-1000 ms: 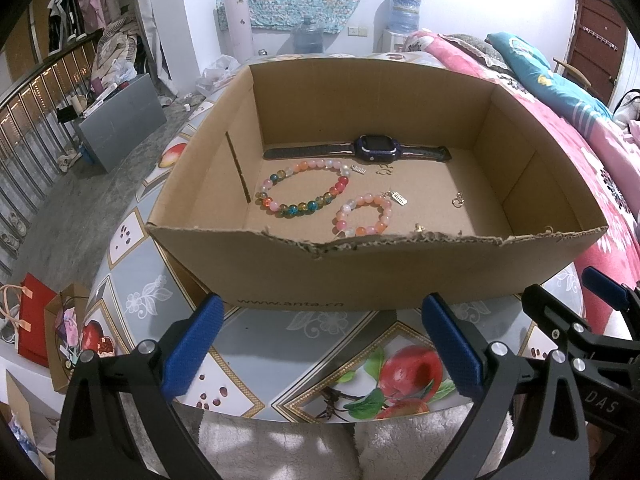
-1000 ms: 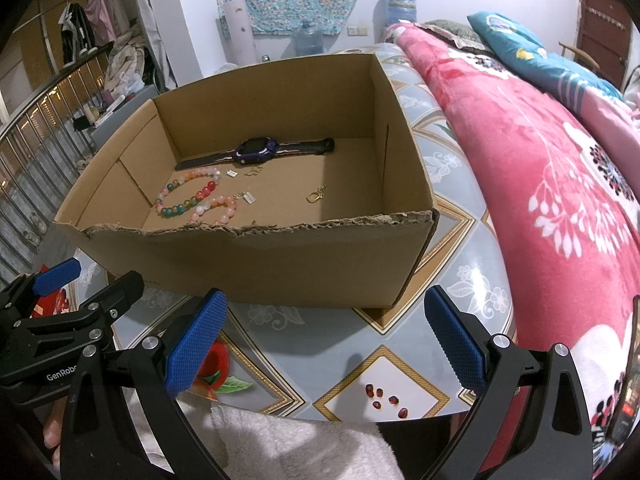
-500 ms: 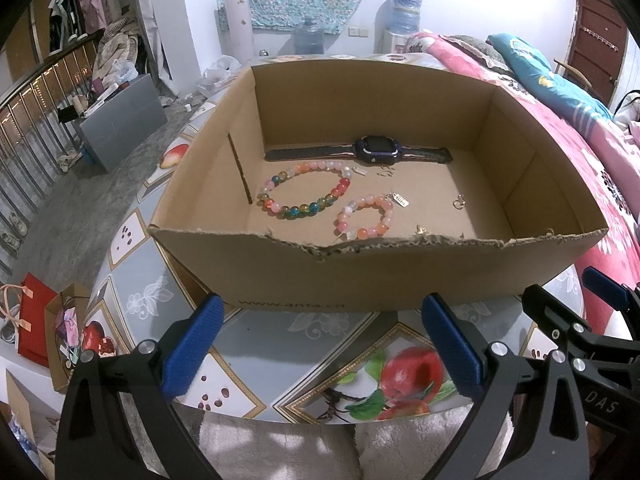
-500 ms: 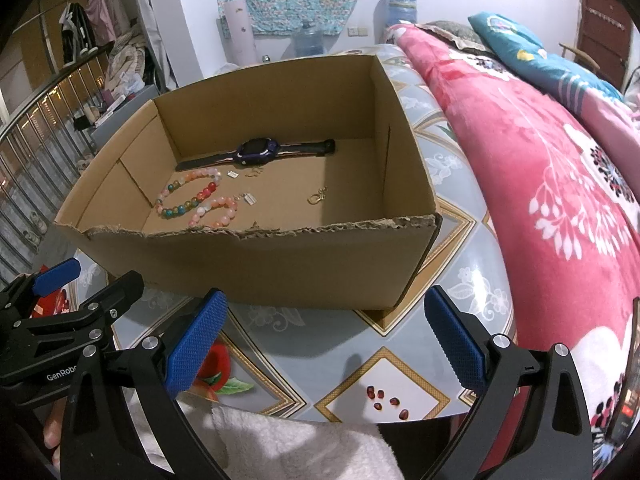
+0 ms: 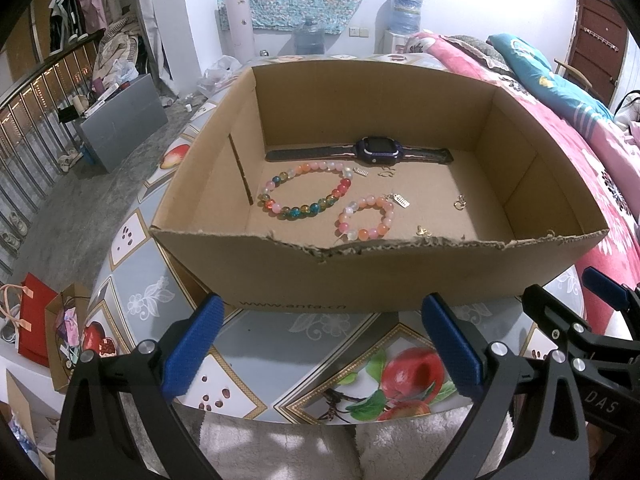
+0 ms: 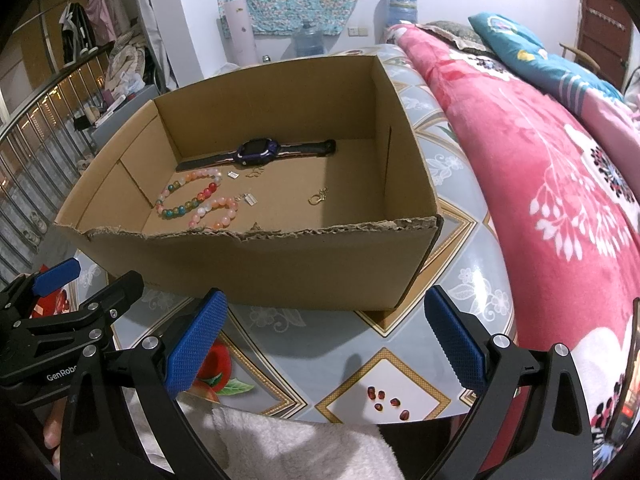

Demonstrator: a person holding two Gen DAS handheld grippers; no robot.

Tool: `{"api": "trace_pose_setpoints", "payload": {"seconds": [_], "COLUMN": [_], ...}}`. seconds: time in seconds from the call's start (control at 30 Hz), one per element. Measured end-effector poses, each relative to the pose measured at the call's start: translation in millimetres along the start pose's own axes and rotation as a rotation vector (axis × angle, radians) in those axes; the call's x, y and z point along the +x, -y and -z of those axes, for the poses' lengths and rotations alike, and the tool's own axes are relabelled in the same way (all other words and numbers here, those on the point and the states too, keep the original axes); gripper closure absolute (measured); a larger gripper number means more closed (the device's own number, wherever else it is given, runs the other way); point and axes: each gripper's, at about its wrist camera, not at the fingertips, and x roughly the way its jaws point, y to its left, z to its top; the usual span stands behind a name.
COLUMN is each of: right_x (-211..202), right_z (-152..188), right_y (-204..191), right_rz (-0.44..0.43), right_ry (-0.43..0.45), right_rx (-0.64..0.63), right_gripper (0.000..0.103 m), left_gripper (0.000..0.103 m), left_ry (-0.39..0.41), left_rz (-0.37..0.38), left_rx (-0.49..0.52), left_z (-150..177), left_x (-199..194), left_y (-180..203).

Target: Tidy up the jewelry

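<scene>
Nearest, the left gripper (image 5: 322, 348) hangs over the table's front edge with its blue pads (image 5: 192, 350) spread wide, nothing between them; the right gripper (image 6: 326, 344) is likewise released and bare, just beside it to the right, each seen at the edge of the other's view; a white fleece cloth (image 6: 280, 448) lies under both. The table (image 5: 280, 344) has a fruit-patterned top; on it, just past the fingertips, stands an open cardboard box (image 5: 360, 276) with a torn front rim. Inside, near the front wall, lies a small pink bracelet (image 5: 366, 218) with a silver tag (image 5: 401, 201); left and a little farther, a larger multicoloured bracelet (image 5: 306, 194); a gold clasp (image 5: 460, 203) lies apart to the right, another small gold piece (image 5: 422, 231) against the front wall; beyond, small charms (image 5: 386, 173); then a purple watch (image 5: 376, 150) lies flat along the back wall. A pink floral bed (image 6: 560, 168) runs alongside on the right; water jugs (image 5: 310, 36) stand at the far wall.
</scene>
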Motion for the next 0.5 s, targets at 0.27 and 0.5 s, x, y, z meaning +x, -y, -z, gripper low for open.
{"api": "trace_pose_setpoints", "payload": {"seconds": [0.27,0.5], "right_x": [0.0,0.1], "right_z": [-0.2,-0.3], "right_y": [0.6,1.0], "right_rz": [0.000,0.000], "right_ry": [-0.001,-0.002], "right_rx": [0.000,0.001], "right_gripper": [0.008,0.008], "left_gripper": [0.006,0.006], "left_ry": [0.000,0.000], "left_rz": [0.000,-0.001], "left_rx": [0.000,0.001], "left_z": [0.0,0.1], "left_x": [0.0,-0.1], "left_y": [0.6,1.4]}}
